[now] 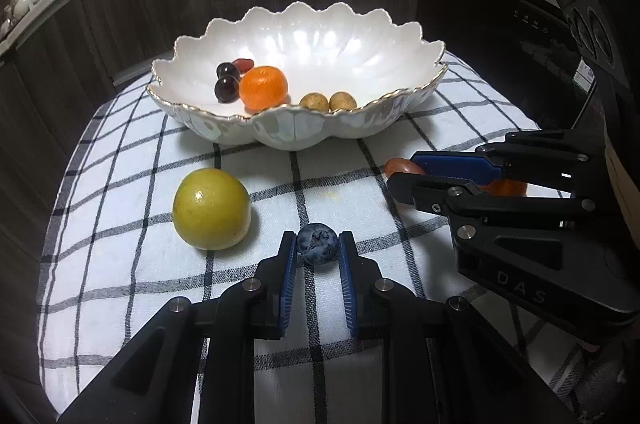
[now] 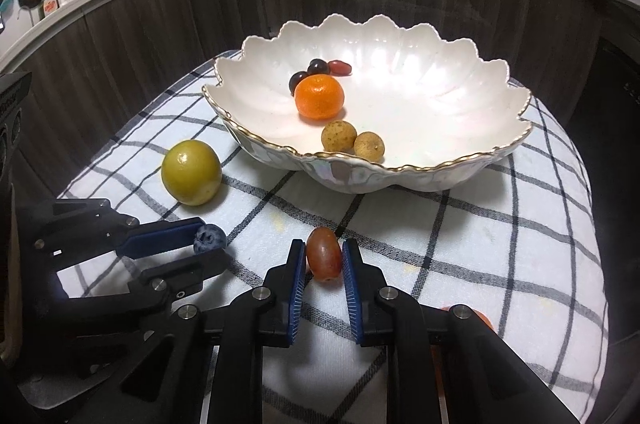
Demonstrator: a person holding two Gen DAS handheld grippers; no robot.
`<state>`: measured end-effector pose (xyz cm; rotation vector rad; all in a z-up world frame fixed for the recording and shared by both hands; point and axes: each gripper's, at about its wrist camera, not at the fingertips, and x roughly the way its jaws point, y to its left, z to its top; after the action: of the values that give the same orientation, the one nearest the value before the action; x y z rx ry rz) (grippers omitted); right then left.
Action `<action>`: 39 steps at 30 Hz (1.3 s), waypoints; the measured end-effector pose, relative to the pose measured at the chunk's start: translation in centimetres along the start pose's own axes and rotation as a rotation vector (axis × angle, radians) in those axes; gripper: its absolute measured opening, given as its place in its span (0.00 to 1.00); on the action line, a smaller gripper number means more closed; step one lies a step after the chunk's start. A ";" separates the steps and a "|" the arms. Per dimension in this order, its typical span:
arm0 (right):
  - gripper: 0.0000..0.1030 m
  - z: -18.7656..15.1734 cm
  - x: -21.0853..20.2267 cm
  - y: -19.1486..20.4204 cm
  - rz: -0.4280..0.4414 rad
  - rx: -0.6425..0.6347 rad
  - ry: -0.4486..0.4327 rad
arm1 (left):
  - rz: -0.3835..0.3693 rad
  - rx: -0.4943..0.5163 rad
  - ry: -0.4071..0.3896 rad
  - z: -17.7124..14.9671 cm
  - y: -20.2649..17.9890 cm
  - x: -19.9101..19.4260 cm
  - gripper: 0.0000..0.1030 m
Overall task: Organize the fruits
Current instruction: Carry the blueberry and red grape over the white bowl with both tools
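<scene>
Blue rubber pads on your left gripper (image 1: 318,244) flank a blueberry (image 1: 318,243) lying on the checked cloth (image 1: 120,152); the jaws look barely touching, not yet squeezing. Your right gripper (image 2: 323,258) likewise brackets a reddish grape (image 2: 324,254), close but seemingly unclamped. Both fruits are probably light, soft and easily bruised, so close gently across their widest middle. Beyond them sits the scalloped white bowl (image 1: 400,112), already holding a mandarin (image 1: 264,86); a yellow-green fruit (image 1: 212,208) waits left.
</scene>
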<state>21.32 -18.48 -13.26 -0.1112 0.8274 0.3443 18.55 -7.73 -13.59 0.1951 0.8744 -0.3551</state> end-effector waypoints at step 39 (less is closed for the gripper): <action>0.20 5.5 -6.8 -2.3 -0.081 0.058 -0.116 | 0.032 -0.052 -0.110 7.3 1.4 -4.0 0.21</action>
<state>21.75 -21.13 -4.61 -0.0698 0.7158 0.2483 21.94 -7.81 -5.86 0.1402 0.7699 -0.3107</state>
